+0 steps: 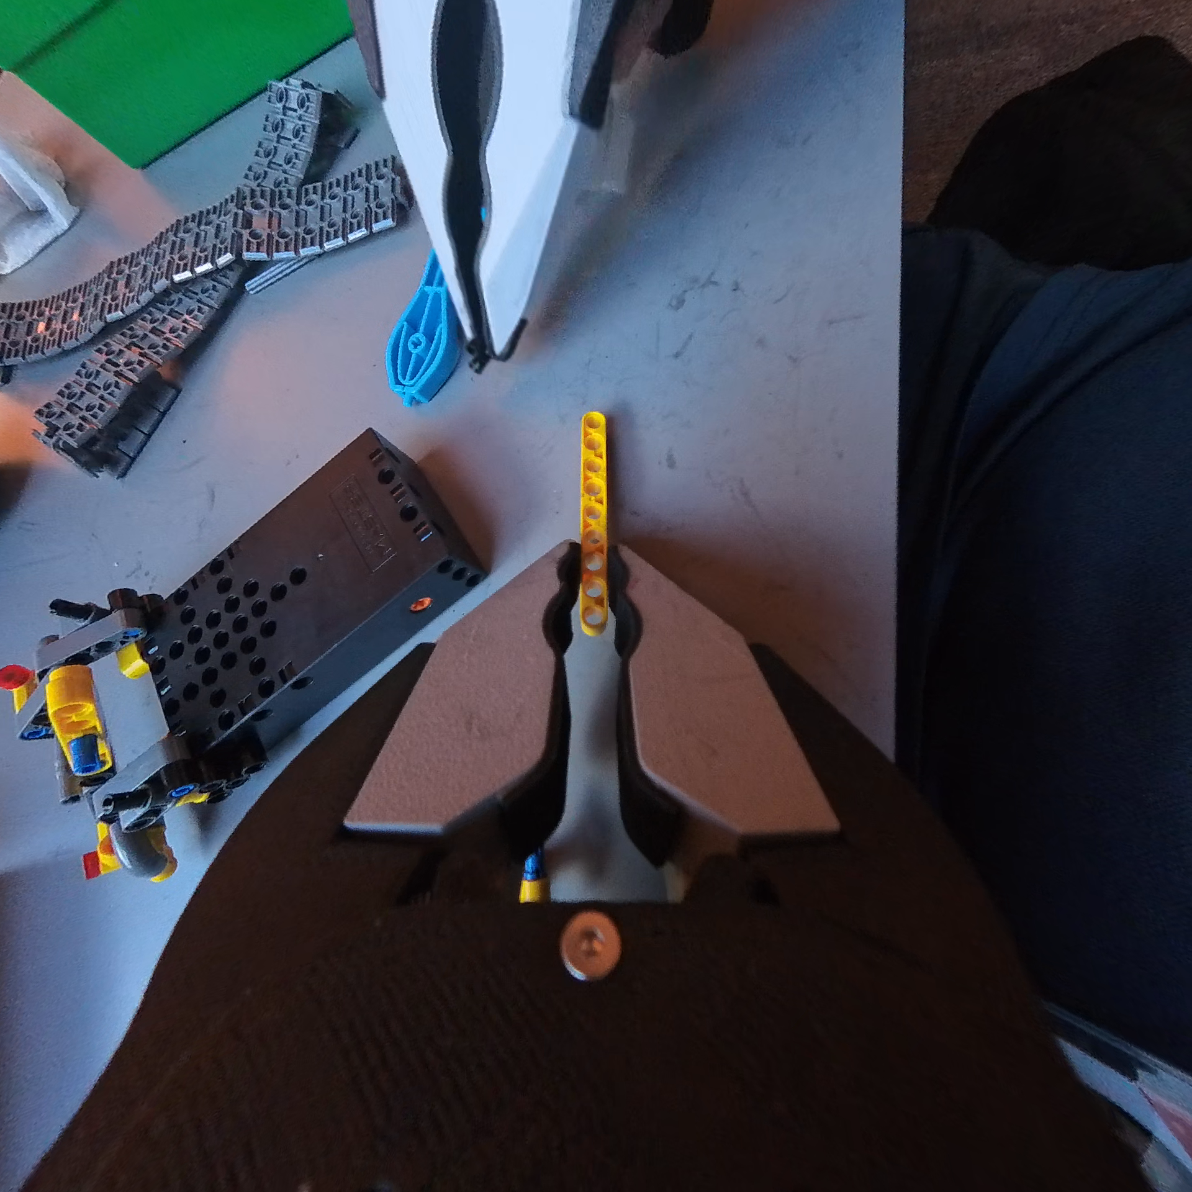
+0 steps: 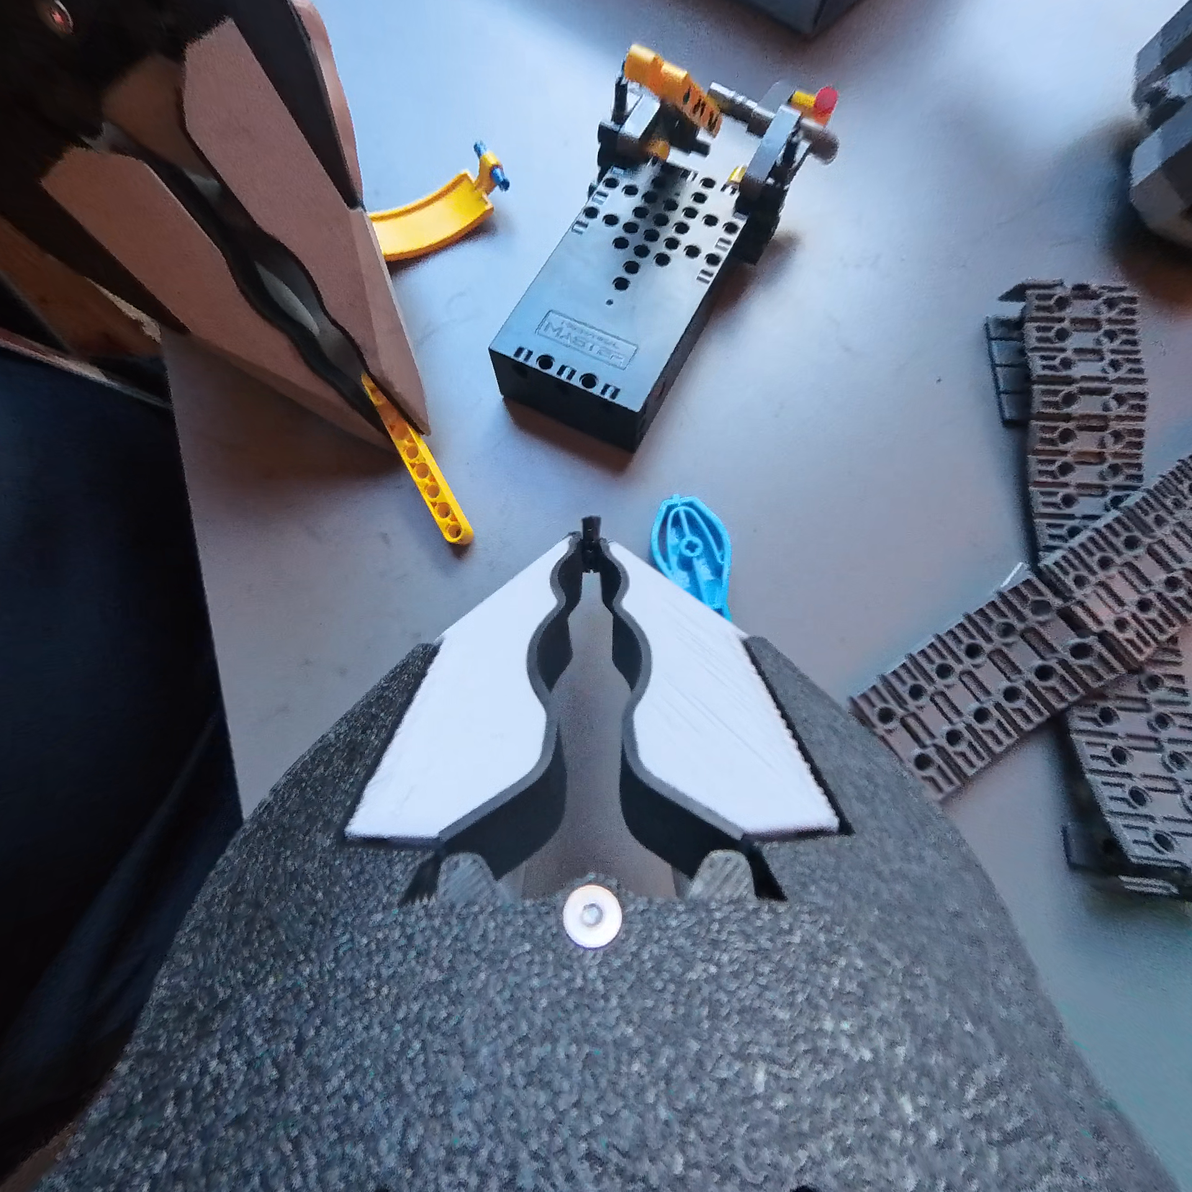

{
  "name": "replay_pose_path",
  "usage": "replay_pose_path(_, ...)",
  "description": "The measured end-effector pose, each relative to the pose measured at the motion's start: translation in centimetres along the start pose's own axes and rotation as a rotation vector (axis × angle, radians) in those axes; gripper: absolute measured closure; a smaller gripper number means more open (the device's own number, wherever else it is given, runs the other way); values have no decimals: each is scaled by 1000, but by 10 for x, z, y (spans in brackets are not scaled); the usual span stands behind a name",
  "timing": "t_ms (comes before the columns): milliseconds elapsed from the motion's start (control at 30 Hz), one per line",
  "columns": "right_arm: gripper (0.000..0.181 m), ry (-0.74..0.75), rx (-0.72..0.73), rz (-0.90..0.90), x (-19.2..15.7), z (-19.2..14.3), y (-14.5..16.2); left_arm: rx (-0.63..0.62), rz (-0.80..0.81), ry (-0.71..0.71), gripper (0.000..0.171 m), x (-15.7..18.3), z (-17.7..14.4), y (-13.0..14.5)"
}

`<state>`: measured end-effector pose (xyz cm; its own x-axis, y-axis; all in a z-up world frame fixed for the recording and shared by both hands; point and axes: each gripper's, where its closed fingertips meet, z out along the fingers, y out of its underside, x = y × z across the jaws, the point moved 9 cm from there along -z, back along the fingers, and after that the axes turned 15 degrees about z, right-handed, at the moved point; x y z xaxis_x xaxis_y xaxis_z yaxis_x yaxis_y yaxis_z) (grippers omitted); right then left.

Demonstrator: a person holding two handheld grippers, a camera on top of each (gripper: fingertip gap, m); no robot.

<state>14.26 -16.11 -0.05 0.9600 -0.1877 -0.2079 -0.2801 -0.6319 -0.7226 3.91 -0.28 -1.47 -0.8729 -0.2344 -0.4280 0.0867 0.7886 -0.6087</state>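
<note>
Two handheld grippers working over a grey table [image 2: 838, 490] strewn with building-toy parts.

The left gripper [image 1: 593, 555] is pinching one end of a yellow holed beam [image 1: 594, 490], jaws nearly closed on it, so that most of the beam is projecting forward past the tips, its holes facing up. The right gripper [image 2: 589, 548] is gripping a small black pin [image 2: 589, 530] at its very tips, jaws closed, the pin pointing outward. A blue curved piece [image 2: 700, 555] is lying just beside its right finger. Ahead are sitting a black perforated block [image 2: 625, 303] and, farther right, grey track strips [image 2: 1083, 516].
</note>
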Motion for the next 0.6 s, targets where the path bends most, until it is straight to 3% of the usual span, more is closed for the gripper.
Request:
replay_pose_path(167, 178, 25, 51, 15, 3, -27, -15, 1, -3, 4, 166, 0, 0, 0)
replay_pose_path(300, 178, 187, 157, 6, 21, -96, -43, -1, 7, -6, 166, 1, 0, 0)
replay_pose_path(400, 178, 458, 224, 35, 59, -167, -60, -5, 22, -19, 166, 2, 0, -1)
replay_pose_path(467, 178, 633, 198, 102, 96, -202, -55, -6, 27, -23, 166, 2, 0, -1)
replay_pose_path(600, 157, 663, 22, 364, 156, -210, -19, -5, 23, -20, 166, 2, 0, -1)
